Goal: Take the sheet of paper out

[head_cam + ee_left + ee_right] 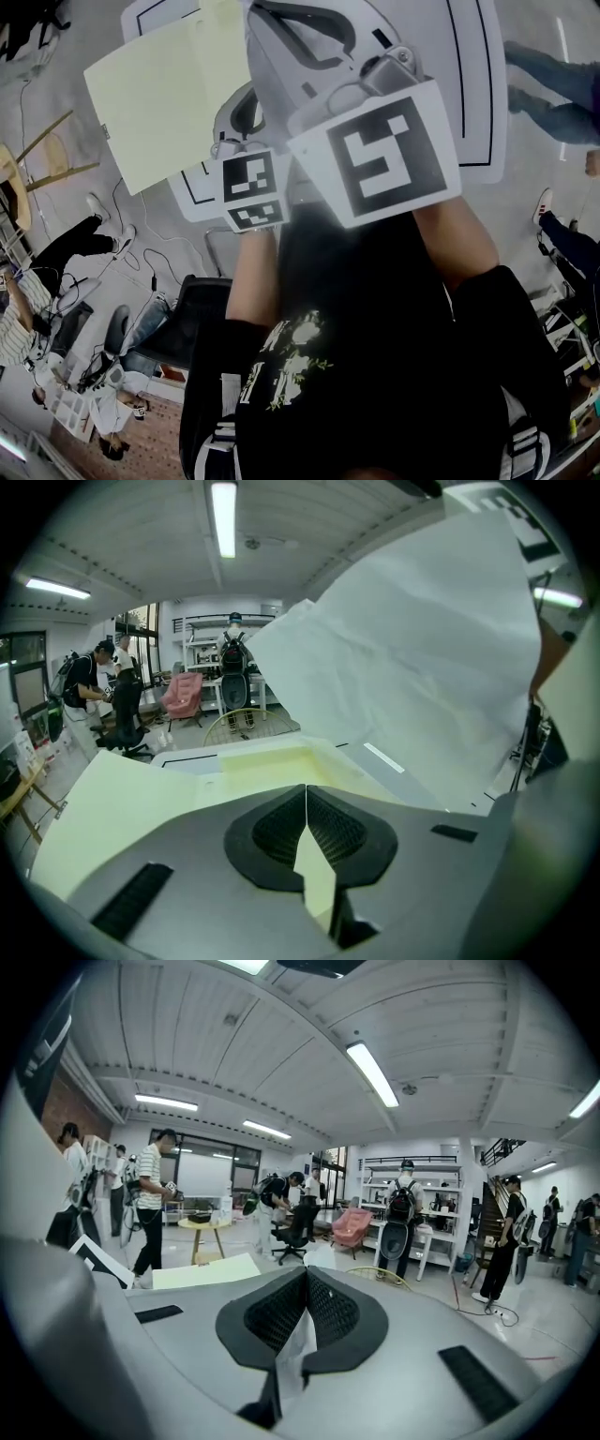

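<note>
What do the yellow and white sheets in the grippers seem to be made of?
Yellow sheet: probably matte paper or thin card; it looks flat, without gloss. White sheet: probably thinner paper; it shows faint creases and bends.

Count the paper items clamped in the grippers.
2. A pale yellow paper item is clamped in the left gripper. A white sheet is clamped in the right gripper. More could be hidden behind the grippers in the head view.
</note>
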The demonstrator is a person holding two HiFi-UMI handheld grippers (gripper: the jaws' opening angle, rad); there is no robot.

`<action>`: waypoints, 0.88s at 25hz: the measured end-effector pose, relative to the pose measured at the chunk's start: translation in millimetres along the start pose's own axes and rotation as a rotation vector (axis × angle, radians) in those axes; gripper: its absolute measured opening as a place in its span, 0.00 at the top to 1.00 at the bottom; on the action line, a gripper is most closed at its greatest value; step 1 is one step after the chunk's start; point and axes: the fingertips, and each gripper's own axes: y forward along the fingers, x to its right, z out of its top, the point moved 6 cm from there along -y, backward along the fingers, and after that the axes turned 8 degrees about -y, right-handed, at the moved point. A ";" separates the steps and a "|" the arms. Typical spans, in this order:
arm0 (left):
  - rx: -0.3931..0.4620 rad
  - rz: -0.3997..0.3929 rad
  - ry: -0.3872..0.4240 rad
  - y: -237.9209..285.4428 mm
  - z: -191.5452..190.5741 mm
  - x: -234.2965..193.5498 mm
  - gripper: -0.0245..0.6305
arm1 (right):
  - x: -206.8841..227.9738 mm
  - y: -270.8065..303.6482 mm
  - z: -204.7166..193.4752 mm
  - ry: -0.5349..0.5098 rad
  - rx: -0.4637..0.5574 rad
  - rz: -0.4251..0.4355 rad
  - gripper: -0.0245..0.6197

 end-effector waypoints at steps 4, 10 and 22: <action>-0.002 -0.049 0.018 14.1 11.4 17.5 0.96 | 21.0 -11.7 -6.7 0.007 -0.008 -0.050 0.96; -0.001 -0.126 0.076 26.0 6.9 44.1 0.96 | 30.3 -37.6 -28.6 0.027 -0.024 -0.135 0.96; -0.021 -0.283 0.157 51.4 13.7 109.6 0.96 | 76.2 -92.7 -51.2 0.041 -0.077 -0.315 0.96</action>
